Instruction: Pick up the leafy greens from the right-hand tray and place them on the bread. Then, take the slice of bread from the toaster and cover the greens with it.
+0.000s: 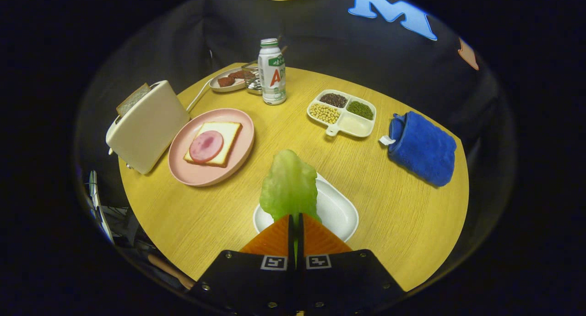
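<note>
Tongs (295, 217) pinch leafy greens (289, 186) above white tray (339, 210)

Rides the hand-held gripper (295, 220) — looking down across the table (393, 206).

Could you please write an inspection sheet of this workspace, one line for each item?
Surface: round wooden table, dry, no spills seen.
Job's things: lettuce pinched at its lower edge, standing up above the white tray; pink plate holds bread with a ham slice on top; toaster with a bread slice sticking out.
Clutter: bottle, divided dish of beans and seeds, blue towel, small plate with red pieces.
Grippers: gripper shut on lettuce.
Cables: white cord running from behind the toaster.
Surroundings: black cloth wall.
</note>
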A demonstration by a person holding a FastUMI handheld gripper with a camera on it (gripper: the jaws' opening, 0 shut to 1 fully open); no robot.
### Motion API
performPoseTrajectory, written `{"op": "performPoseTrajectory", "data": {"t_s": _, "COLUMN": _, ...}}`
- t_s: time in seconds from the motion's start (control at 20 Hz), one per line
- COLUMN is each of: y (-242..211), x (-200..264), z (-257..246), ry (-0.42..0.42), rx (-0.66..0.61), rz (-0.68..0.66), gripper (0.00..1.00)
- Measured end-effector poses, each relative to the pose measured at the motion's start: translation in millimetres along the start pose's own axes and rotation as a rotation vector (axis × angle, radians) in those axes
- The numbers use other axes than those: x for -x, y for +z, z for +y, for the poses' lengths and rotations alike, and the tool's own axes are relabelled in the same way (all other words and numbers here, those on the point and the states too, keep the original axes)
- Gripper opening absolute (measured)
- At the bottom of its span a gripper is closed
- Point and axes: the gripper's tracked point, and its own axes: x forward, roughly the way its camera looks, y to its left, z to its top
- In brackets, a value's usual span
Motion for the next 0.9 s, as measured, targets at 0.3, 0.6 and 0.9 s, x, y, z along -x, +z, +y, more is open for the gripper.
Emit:
{"op": "performPoseTrajectory", "data": {"t_s": 0.3, "y": 29.9, "x": 5.6, "z": 54.6, "ry": 0.038, "rx": 0.045, "rz": -0.045, "gripper": 0.01}}
{"op": "performPoseTrajectory", "data": {"t_s": 0.6, "y": 52.2, "x": -3.4, "z": 107.2, "ry": 0.067, "rx": 0.111, "rz": -0.035, "gripper": 0.01}}
{"op": "performPoseTrajectory", "data": {"t_s": 0.9, "y": 91.2, "x": -25.9, "z": 128.7, "ry": 0.055, "rx": 0.133, "rz": -0.057, "gripper": 0.01}}
